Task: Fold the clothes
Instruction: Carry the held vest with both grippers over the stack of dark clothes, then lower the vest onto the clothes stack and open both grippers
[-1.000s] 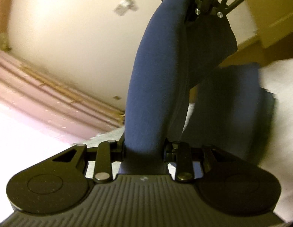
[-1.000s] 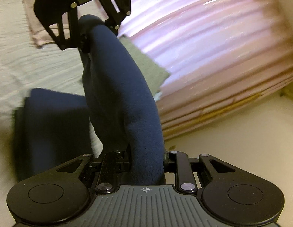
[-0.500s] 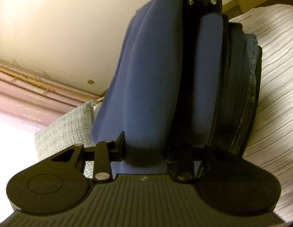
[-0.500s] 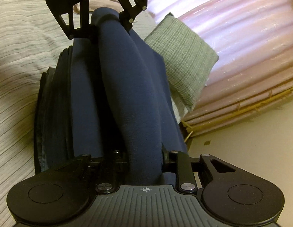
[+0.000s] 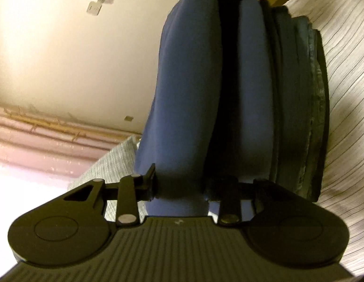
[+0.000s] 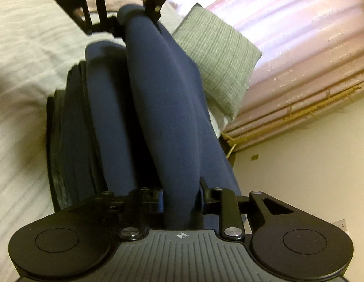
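Left gripper (image 5: 180, 185) and right gripper (image 6: 182, 202) fingers each clamp the navy garment (image 6: 163, 108) above the bed (image 6: 22, 75).

A bed (image 6: 22, 75) with a pale striped cover fills one side of the room, and a grey-green woven cushion (image 6: 219, 54) lies on it near pink curtains (image 6: 299, 47) glowing with daylight. A plain cream wall (image 5: 64, 58) carries a small white fitting (image 5: 97, 2), warm light washing across it.
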A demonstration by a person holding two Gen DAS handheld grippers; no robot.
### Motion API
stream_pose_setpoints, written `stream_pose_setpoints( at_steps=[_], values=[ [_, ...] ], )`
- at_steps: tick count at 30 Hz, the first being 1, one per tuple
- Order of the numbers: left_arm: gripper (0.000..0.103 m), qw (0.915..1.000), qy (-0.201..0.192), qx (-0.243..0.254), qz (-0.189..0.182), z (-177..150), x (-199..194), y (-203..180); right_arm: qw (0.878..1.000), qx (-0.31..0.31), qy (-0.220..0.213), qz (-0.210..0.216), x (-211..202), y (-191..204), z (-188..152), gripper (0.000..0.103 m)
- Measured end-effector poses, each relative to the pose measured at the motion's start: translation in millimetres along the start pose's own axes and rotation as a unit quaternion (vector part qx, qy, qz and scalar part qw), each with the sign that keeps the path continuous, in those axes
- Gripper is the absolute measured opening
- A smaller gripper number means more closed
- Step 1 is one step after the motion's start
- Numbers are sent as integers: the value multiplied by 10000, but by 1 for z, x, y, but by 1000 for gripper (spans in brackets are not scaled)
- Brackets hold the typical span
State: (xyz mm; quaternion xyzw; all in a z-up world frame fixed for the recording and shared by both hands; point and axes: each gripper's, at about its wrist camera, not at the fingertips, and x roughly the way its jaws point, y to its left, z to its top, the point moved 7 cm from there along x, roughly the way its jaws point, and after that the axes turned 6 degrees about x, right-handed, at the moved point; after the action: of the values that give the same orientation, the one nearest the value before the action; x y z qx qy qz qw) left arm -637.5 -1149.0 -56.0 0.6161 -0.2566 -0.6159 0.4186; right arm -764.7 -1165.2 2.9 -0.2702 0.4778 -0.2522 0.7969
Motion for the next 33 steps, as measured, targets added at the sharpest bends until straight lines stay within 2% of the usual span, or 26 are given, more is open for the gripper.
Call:
stream_pose_setpoints(
  at_steps=[3, 7, 13, 15, 17, 20, 28, 30, 33],
  values=[
    [36, 9998, 58, 177, -105, -5, 5, -21, 9997, -204, 114, 90, 10, 19, -6, 26],
    [39, 9998, 85, 164, 55, -4, 2, -28, 9998, -126, 139, 103, 17, 19, -5, 26],
    [37, 9990, 126, 19, 431, -11, 0, -9, 9994, 302, 153, -10, 25, 11, 3, 26],
    [37, 9992, 209, -127, 305, -8, 9, -10, 9988, 441, 215, -40, 30, 13, 6, 26],
    [37, 9996, 293, 23, 34, -9, 17, -24, 9994, 217, 261, -27, 34, 21, 4, 26],
    [37, 9993, 324, 198, 52, -12, 14, -38, 9997, -2, 245, -8, 35, 27, 1, 26],
    [39, 9990, 323, -308, -94, -21, -16, -30, 9995, 141, 260, 60, 31, 30, -5, 30],
    [37, 9960, 360, -780, -257, -26, -25, -23, 9994, 215, 287, 22, 33, 31, -6, 32],
    [33, 9855, 287, -1622, -418, -31, -43, -11, 9990, 275, 334, -63, 35, 36, -7, 33]
  ],
)
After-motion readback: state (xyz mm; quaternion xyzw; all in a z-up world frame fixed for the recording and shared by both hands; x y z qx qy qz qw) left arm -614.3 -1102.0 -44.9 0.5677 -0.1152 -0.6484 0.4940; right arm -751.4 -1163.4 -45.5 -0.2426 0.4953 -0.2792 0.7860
